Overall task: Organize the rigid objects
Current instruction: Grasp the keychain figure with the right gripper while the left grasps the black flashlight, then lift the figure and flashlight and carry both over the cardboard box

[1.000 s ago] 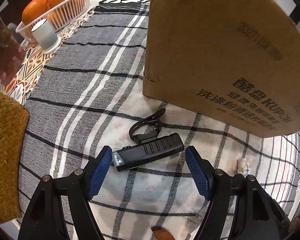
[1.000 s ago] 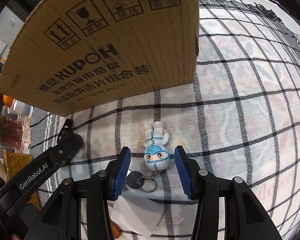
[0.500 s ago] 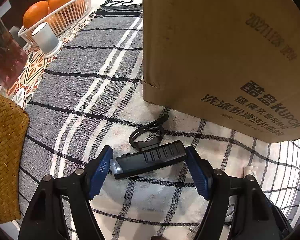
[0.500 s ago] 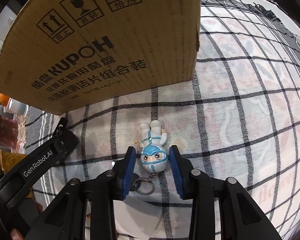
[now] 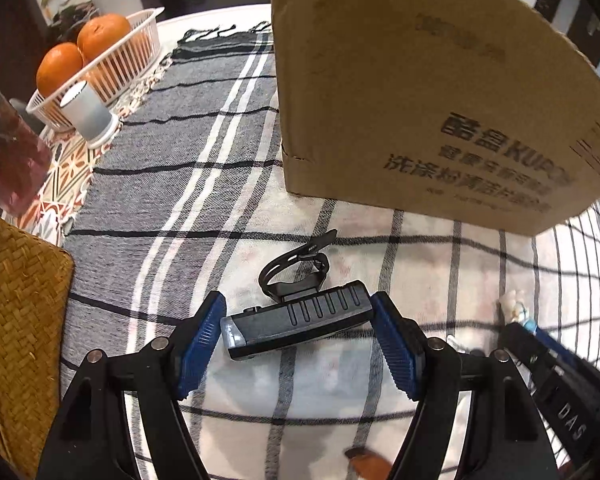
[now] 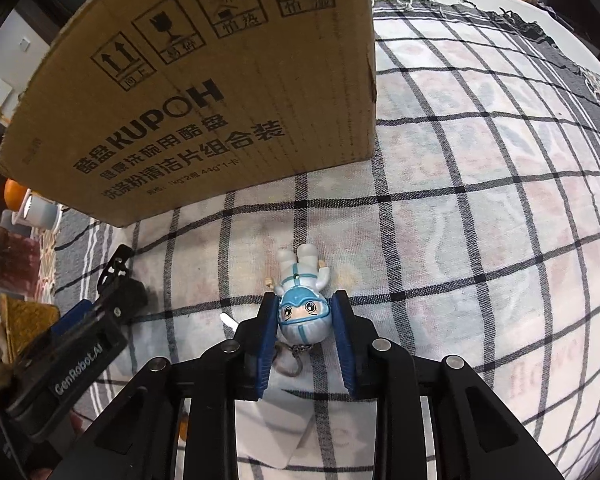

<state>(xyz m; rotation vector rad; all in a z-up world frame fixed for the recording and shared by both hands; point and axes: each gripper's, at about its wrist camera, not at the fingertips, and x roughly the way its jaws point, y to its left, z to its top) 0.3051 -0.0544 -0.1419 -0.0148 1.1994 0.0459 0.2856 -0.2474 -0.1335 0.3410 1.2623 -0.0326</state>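
Observation:
A black bike light (image 5: 300, 320) with a strap mount lies on the checked cloth. My left gripper (image 5: 298, 334) has closed its blue pads against both ends of the light. A small white and blue figurine keychain (image 6: 303, 304) lies head toward me. My right gripper (image 6: 305, 320) is shut on its round head. The figurine's legs show at the right edge of the left wrist view (image 5: 514, 309). A tall cardboard box (image 5: 420, 92) stands just beyond both objects and also fills the upper left of the right wrist view (image 6: 220, 92).
A white basket of oranges (image 5: 100, 60), a small white cup (image 5: 88, 114) and a dark red jar (image 5: 8, 164) stand at the far left. A woven mat (image 5: 16, 316) lies at the left edge. A white card (image 6: 276, 428) lies under the right gripper.
Both grippers moved forward and closed. The left pads came in onto the ends of the bike light. The right pads closed onto the figurine's head.

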